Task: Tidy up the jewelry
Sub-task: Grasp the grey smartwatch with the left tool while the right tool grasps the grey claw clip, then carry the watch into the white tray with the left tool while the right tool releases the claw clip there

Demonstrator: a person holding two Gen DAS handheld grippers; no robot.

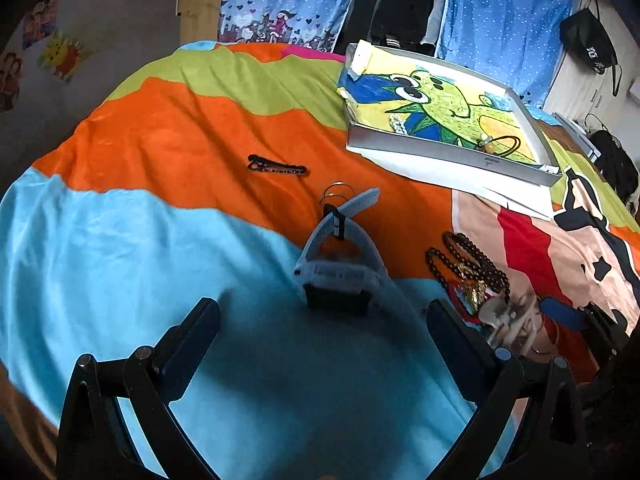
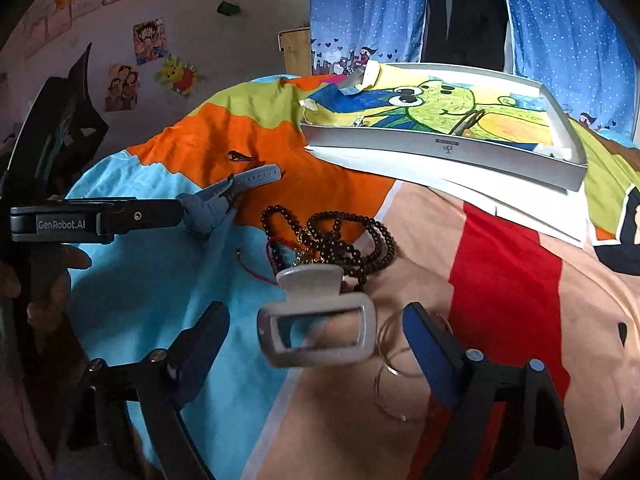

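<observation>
My left gripper (image 1: 324, 312) is open, its fingers on either side of a pale blue watch (image 1: 340, 264) on the bedspread; the watch also shows in the right wrist view (image 2: 224, 204). My right gripper (image 2: 316, 324) is open around a white hair claw clip (image 2: 316, 328). Dark bead necklaces (image 2: 340, 240) lie just beyond the clip and show in the left wrist view (image 1: 468, 260). Thin metal bangles (image 2: 396, 356) lie by my right finger. A black hair clip (image 1: 278, 166) lies further off. A shallow white box (image 1: 452, 148) with a drawing inside holds a few small pieces.
A colourful bedspread (image 1: 160, 128) covers the bed. The white box (image 2: 440, 148) sits at the far right on white paper. Blue curtains (image 2: 360, 12) hang behind the bed. A black bag (image 1: 588, 40) hangs on the right wall. A wooden cabinet (image 1: 200, 12) stands at the back.
</observation>
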